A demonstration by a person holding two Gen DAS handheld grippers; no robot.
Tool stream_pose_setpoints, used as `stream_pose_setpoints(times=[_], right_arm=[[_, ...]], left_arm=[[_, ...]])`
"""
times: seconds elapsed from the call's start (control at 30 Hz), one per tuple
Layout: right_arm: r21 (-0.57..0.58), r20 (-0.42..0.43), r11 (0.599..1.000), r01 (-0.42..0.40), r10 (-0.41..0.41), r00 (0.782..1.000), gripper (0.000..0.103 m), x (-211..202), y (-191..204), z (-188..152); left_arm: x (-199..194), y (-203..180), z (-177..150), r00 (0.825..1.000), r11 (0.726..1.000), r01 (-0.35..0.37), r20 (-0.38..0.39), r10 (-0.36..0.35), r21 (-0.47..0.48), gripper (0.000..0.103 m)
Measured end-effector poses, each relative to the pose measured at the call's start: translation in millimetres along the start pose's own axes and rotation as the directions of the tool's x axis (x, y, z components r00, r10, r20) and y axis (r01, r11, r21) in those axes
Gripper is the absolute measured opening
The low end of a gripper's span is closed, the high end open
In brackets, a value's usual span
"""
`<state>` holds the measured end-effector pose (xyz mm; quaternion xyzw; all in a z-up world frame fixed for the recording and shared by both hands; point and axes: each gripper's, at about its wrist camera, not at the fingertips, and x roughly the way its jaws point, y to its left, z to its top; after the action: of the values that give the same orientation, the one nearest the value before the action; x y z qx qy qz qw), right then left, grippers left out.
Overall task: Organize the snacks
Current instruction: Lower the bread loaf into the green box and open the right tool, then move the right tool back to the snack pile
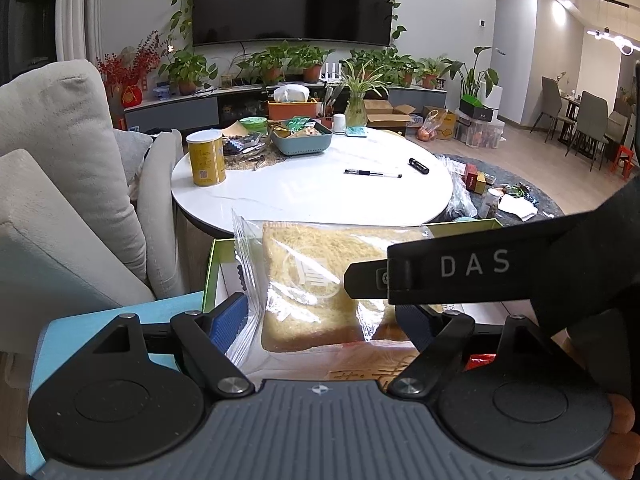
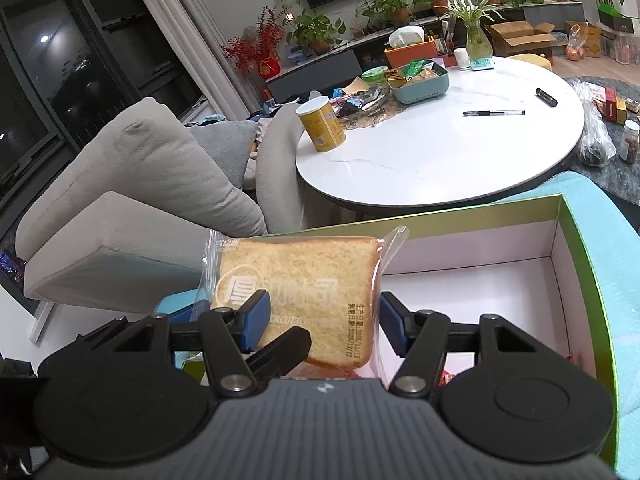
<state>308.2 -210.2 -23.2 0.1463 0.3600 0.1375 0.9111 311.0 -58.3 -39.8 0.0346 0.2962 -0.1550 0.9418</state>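
Note:
A slice of toast in a clear wrapper (image 1: 312, 284) stands upright between the blue pads of my left gripper (image 1: 324, 320), over a green-rimmed white box (image 1: 212, 276). The right gripper's black arm (image 1: 460, 276) crosses in front of it from the right. In the right wrist view the wrapped toast (image 2: 296, 292) sits between the blue fingers (image 2: 256, 320) of my right gripper (image 2: 320, 324), jaws closed against its sides. The box (image 2: 560, 264) lies open to the right, mostly bare inside, with red packets at its near edge.
A round white table (image 1: 320, 192) holds a yellow can (image 1: 206, 158), a teal basket of snacks (image 1: 302, 136), a pen (image 1: 372, 174) and a black tube. A beige sofa (image 1: 60, 184) is on the left. Packets and jars lie on the rug at right.

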Motion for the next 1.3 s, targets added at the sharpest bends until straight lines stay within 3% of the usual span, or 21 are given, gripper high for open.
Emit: stream_pose_setpoints(times=[0.33, 0.47, 0.67, 0.93, 1.3], right_arm=[[0.000, 0.003, 1.000, 0.015, -0.015, 1.000, 0.059, 7, 0, 3], [0.007, 0.008, 0.999, 0.037, -0.037, 0.999, 0.062, 9, -1, 2], [0.010, 0.035, 0.999, 0.031, -0.031, 0.999, 0.063, -4, -2, 4], [-0.017, 0.052, 1.000, -0.008, 0.009, 0.999, 0.063, -37, 14, 3], [-0.036, 0.108, 0.997, -0.066, 0.070, 0.992, 0.067, -120, 44, -2]], left_arm=[[5, 1, 0, 1.000, 1.000, -0.007, -0.001, 0.007, 0.000, 0.081], [9, 2, -4, 0.997, 0.997, -0.069, -0.018, 0.069, 0.021, 0.085], [0, 9, -6, 0.997, 0.997, -0.078, -0.015, 0.078, 0.012, 0.085], [-40, 3, 3, 0.996, 0.996, -0.084, 0.041, 0.084, 0.010, 0.085], [-132, -6, 3, 0.987, 0.995, -0.099, 0.128, 0.098, -0.002, 0.089]])
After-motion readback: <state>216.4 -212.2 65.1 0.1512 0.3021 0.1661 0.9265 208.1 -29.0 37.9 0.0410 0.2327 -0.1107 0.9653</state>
